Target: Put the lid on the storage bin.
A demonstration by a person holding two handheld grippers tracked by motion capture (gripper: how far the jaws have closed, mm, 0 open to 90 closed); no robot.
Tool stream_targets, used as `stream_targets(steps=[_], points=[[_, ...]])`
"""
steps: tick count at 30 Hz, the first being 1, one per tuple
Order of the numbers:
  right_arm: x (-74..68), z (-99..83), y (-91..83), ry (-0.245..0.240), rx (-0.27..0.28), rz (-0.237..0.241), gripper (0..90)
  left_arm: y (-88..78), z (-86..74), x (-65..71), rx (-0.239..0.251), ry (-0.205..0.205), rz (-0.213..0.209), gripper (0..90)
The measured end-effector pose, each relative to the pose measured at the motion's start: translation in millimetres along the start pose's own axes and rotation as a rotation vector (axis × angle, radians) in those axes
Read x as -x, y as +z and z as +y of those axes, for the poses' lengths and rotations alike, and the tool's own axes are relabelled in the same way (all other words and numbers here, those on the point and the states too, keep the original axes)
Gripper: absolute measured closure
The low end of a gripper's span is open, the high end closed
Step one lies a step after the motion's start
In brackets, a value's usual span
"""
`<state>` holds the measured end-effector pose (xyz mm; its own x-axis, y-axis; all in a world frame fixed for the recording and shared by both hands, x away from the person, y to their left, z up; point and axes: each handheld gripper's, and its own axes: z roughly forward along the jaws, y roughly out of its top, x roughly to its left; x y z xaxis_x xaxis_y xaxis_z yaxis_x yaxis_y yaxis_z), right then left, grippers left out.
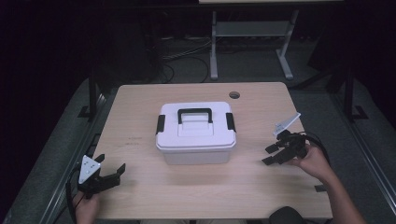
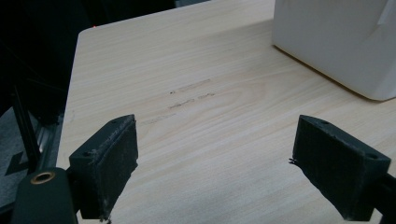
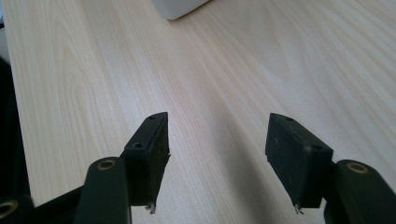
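A light wooden table (image 1: pixel 140 116) carries a white storage box (image 1: pixel 196 133) with black handle at its middle; a cable hole (image 1: pixel 234 95) sits far right.

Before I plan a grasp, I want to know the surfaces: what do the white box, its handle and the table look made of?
The white box looks like smooth moulded plastic, with a faint sheen and rounded edges. Its handle and side latches look like black plastic too, though matte. The table shows pale wood grain, probably a laminate top; real wood can't be ruled out.
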<state>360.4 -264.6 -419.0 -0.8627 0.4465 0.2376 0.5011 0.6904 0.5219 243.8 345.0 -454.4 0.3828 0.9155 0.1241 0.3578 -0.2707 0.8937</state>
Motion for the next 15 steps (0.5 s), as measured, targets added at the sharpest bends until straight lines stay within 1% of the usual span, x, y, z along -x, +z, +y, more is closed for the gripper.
stream_targets(steps=[15], points=[[-5.7, -14.5, 4.0, 0.007, -0.001, 0.006, 38.5, -0.4, 0.7, 1.1, 0.003, 0.000, -0.001, 13.4]])
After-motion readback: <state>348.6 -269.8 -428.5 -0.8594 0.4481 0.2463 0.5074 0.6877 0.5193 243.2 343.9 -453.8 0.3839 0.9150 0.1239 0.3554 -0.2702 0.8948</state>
